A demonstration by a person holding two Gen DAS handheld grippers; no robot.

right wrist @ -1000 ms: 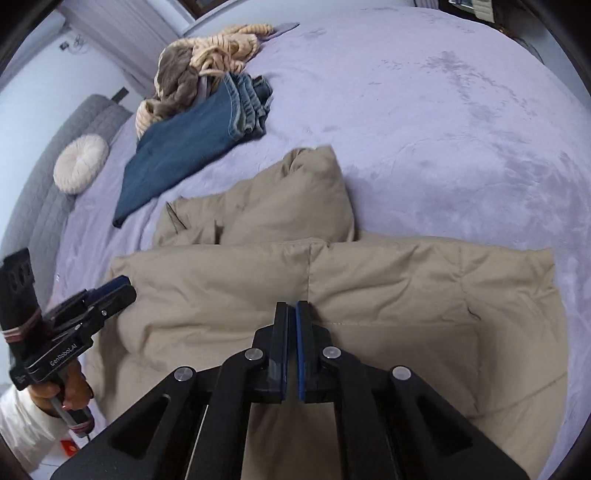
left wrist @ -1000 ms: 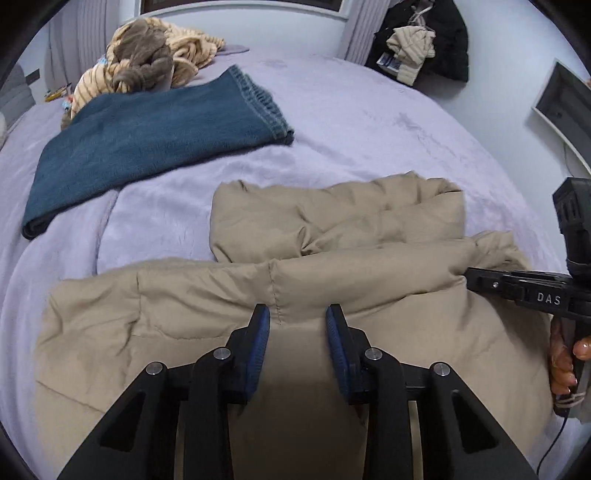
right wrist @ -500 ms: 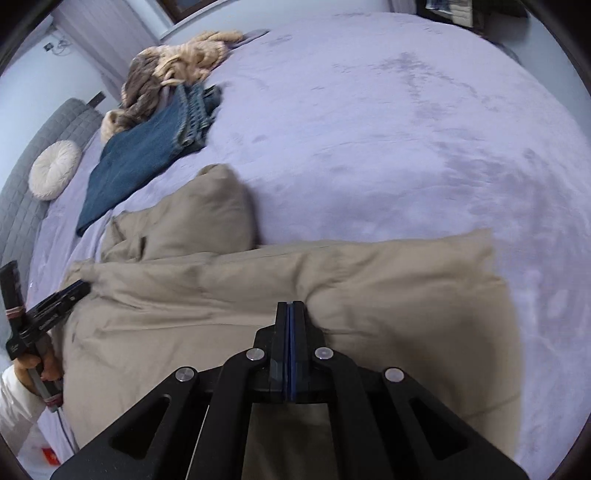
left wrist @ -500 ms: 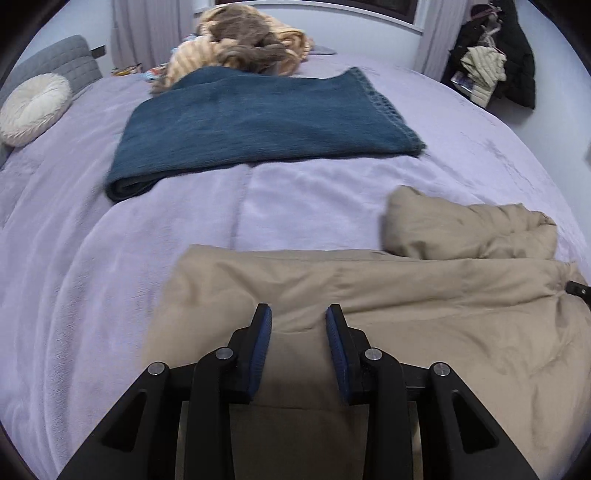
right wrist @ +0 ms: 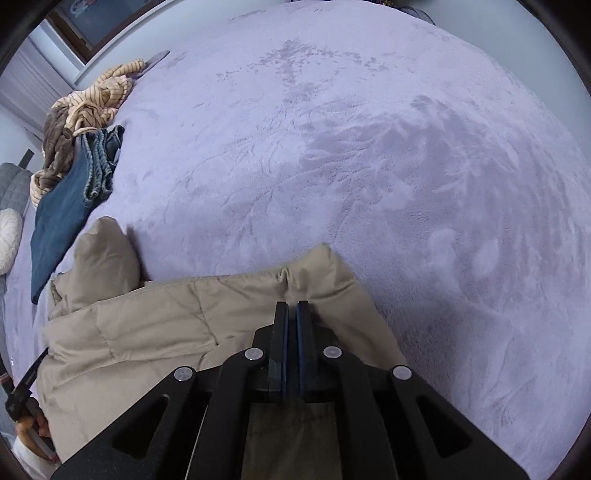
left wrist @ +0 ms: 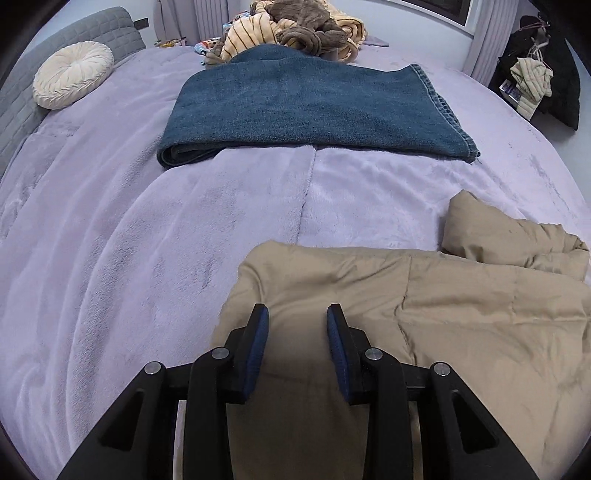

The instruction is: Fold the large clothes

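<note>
A tan puffer jacket [left wrist: 424, 314] lies on the lavender bed, partly folded, with a sleeve [left wrist: 509, 240] bunched at its far right. It also shows in the right wrist view [right wrist: 177, 321]. My left gripper [left wrist: 297, 314] is open and hovers over the jacket's left end, empty. My right gripper [right wrist: 292, 306] is shut, with nothing visibly between the pads, over the jacket's right end near its corner [right wrist: 325, 258]. The left gripper's tip shows at the left edge of the right wrist view [right wrist: 26, 384].
Folded blue jeans [left wrist: 314, 107] lie beyond the jacket, with a pile of striped and brown clothes [left wrist: 295, 29] behind them. A round cream cushion [left wrist: 72, 79] rests by the grey headboard. Dark clothes [left wrist: 535, 74] hang at the far right. Lavender blanket [right wrist: 369, 147] spreads to the right.
Both grippers have moved apart along the jacket: the left one to its left end, the right one to its right end. The left stays open, the right stays shut.
</note>
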